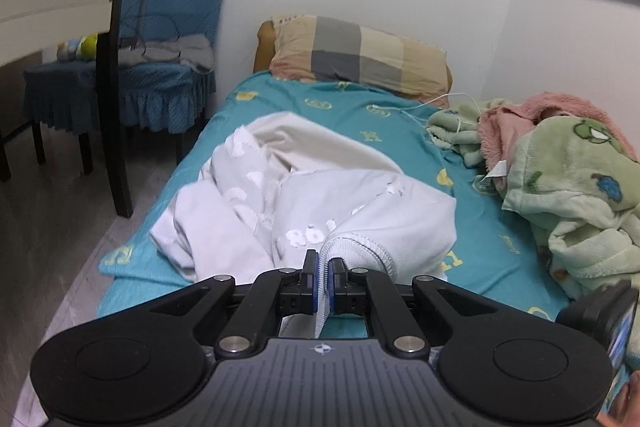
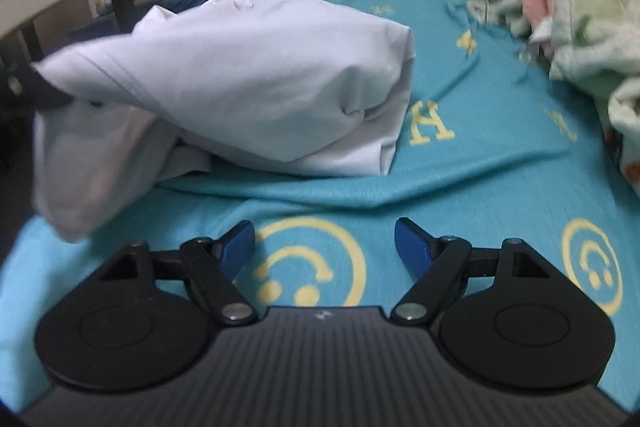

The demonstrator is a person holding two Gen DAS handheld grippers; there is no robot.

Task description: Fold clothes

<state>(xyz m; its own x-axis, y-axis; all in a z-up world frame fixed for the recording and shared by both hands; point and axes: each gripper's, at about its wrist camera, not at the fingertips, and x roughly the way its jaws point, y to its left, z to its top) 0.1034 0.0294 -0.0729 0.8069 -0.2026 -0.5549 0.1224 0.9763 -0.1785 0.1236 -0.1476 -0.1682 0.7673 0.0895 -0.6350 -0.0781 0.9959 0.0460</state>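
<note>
Pinching the ribbed hem of the white garment (image 1: pixel 304 195), the left gripper (image 1: pixel 323 281) has its jaws pressed together on the cloth, which lies bunched ahead of it on the teal bed sheet (image 2: pixel 460 155). To the right, the right gripper (image 2: pixel 325 247) is spread wide and empty, with the garment ahead-left. It could catch the sheet too.

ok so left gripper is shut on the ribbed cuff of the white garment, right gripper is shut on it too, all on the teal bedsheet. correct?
One thing is wrong: the right gripper is open and holds nothing, its jaws spread above the teal bedsheet, as the right wrist view shows. The left gripper is indeed shut on the ribbed cuff of the white garment.
</note>
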